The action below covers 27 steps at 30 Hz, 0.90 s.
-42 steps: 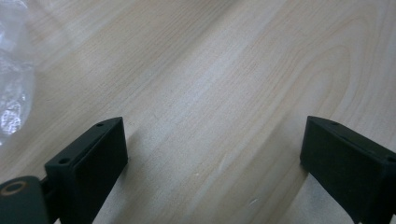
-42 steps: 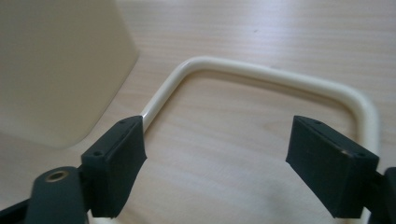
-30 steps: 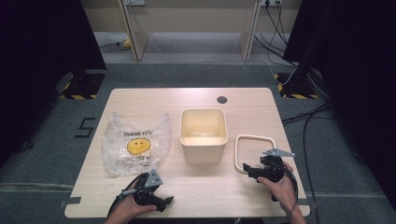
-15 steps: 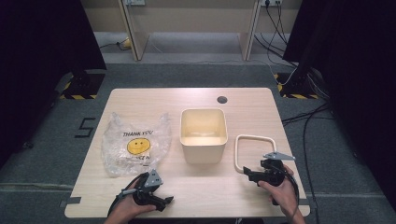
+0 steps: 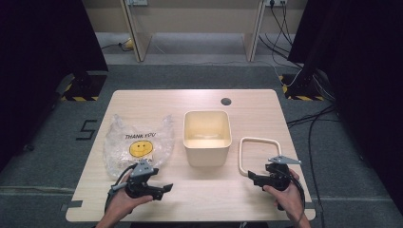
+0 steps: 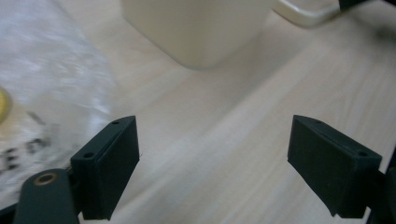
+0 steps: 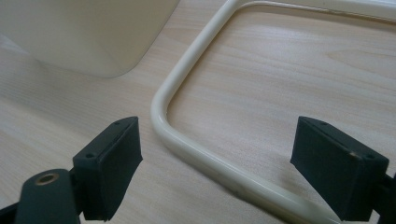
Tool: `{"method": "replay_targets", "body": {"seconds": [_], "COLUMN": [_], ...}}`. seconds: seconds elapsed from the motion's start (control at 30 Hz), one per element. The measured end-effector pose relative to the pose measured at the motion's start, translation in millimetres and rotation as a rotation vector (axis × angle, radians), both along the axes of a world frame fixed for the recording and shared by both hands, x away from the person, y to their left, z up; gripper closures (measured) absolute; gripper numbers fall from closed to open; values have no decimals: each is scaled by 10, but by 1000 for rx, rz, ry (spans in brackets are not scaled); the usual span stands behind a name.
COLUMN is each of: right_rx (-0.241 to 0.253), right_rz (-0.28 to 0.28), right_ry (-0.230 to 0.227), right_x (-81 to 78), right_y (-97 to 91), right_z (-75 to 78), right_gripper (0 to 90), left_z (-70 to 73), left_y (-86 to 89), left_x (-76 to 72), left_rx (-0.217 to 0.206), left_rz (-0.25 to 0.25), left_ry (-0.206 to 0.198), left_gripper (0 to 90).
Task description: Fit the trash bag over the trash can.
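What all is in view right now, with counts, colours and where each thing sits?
bag: one, clear plastic with a yellow smiley, table's left side.
bin: one, cream, open top, table's middle.
frame: one, cream, rounded square loop, flat on the table right of the bin.
table: one, light wood, with a dark round hole at its far edge.
floor cables: several, black, right of the table.
left tool: one, black, open, near edge beside the bag.
right tool: one, black, open, at the frame's near corner.
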State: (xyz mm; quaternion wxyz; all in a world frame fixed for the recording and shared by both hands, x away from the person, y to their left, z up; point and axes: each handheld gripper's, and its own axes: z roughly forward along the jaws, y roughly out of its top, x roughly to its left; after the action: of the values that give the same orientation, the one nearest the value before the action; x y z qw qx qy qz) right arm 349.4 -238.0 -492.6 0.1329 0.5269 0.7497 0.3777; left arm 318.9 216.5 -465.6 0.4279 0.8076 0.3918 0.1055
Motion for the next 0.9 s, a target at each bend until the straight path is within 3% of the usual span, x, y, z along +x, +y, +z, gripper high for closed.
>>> {"method": "replay_targets", "body": {"seconds": [0.17, 0.5, 0.9], "right_rx": [-2, 5, 5], "right_rz": [1, -4, -7], "right_ry": [0, 1, 2], "right_x": [-2, 4, 12], "right_y": [3, -7, -25], "right_z": [2, -2, -11], "right_gripper": [159, 159, 159], "left_z": [138, 123, -32], "left_y": [228, 436, 618], "left_x": [223, 660, 985], "left_rx": [13, 92, 115], "left_rz": [122, 263, 359], "left_ry": [-1, 5, 49], "left_gripper": [161, 166, 167]}}
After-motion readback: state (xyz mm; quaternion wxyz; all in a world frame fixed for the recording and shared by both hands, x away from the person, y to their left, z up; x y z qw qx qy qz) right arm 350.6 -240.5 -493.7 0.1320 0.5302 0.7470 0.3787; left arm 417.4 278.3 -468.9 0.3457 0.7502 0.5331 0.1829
